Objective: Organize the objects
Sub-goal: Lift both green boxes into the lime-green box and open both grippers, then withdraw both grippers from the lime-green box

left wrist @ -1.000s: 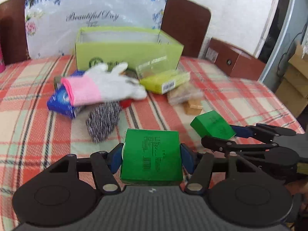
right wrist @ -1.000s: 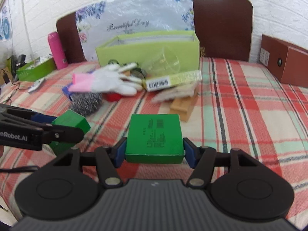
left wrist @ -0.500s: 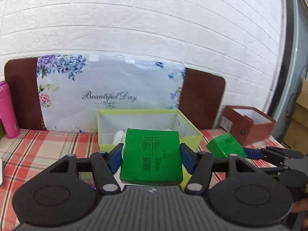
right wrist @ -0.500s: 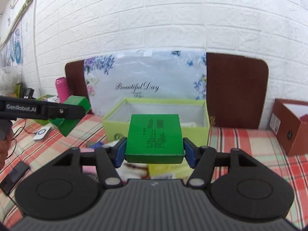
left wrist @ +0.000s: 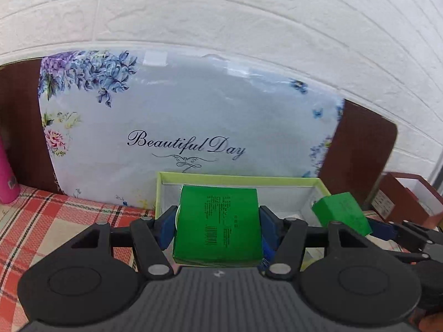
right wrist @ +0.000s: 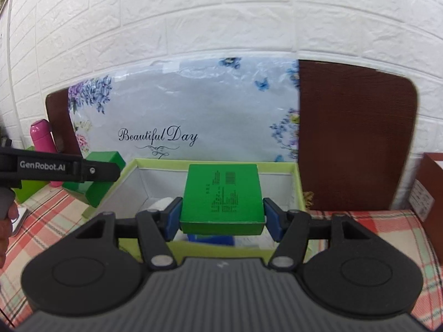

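Each gripper carries a small green box. My left gripper [left wrist: 218, 228] is shut on one green box [left wrist: 218, 221], its blue pads pressing both sides, held above the near left part of the open lime-green box [left wrist: 238, 178]. My right gripper [right wrist: 221, 215] is shut on the other green box [right wrist: 221, 193], held over the lime-green box [right wrist: 300, 188], whose white inside shows a few items below. In the left wrist view the right gripper's box [left wrist: 342, 211] hangs at the right. In the right wrist view the left gripper's box [right wrist: 97, 185] hangs at the left.
A flowered "Beautiful Day" bag [left wrist: 177, 127] leans on a brown headboard [right wrist: 354, 135] behind the lime-green box. A pink bottle [right wrist: 41, 135] stands at the left, a brown open box [left wrist: 407, 196] at the right. A red plaid cloth [left wrist: 55, 221] covers the surface.
Both grippers rose from low over the plaid cloth and moved forward with their green boxes. The glove, scrubber and packets dropped out of view; the lime-green box now lies right under the grippers.
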Motion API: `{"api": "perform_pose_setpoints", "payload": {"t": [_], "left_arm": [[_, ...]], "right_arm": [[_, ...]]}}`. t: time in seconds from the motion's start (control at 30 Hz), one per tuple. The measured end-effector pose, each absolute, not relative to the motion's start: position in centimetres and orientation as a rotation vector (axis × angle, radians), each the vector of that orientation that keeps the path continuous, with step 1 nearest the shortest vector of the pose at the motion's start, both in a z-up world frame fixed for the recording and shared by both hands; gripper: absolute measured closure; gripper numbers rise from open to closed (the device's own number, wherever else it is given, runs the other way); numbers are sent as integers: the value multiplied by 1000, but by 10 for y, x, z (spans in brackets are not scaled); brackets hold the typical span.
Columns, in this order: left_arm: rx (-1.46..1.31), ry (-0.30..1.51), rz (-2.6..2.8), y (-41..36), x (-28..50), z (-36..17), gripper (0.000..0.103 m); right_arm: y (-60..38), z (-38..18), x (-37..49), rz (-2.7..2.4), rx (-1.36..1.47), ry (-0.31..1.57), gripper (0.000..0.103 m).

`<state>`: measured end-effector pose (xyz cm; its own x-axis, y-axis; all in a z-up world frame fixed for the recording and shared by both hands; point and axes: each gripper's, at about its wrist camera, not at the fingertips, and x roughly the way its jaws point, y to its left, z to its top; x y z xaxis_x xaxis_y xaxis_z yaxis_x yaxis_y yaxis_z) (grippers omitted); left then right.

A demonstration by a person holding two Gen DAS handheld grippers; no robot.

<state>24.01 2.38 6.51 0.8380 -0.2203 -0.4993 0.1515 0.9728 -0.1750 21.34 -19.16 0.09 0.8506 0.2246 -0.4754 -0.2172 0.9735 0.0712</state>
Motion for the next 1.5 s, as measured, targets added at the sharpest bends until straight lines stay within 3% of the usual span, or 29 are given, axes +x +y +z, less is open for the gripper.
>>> {"api": "perform_pose_setpoints", "payload": {"t": [0.27,0.3,0.33,0.37,0.5,0.9,1.23,1.5], "left_arm": [[-159,559,-186,33,279,52,39],[-162,556,-185,33,282,50,38],[-163,552,-182,34,284,47,33],[-162,557,-175,35,285,45,21],[-165,548,-163,40,282,38,19],[-146,551,-184,27,241,58,19],[-69,550,-186,7,171,76,18],[-50,596,-221,-6,118,59,18]], "right_arm": [[-150,-34,279,277,-60,560,42],[-146,-39,284,291,-70,570,36],[-143,-43,289,307,-84,591,24],[-141,-46,291,306,-99,602,19],[-146,-43,281,299,-116,545,0],[-162,-17,237,256,-108,509,0],[-174,2,143,252,-126,420,0],[-185,-5,76,219,-149,415,0]]}}
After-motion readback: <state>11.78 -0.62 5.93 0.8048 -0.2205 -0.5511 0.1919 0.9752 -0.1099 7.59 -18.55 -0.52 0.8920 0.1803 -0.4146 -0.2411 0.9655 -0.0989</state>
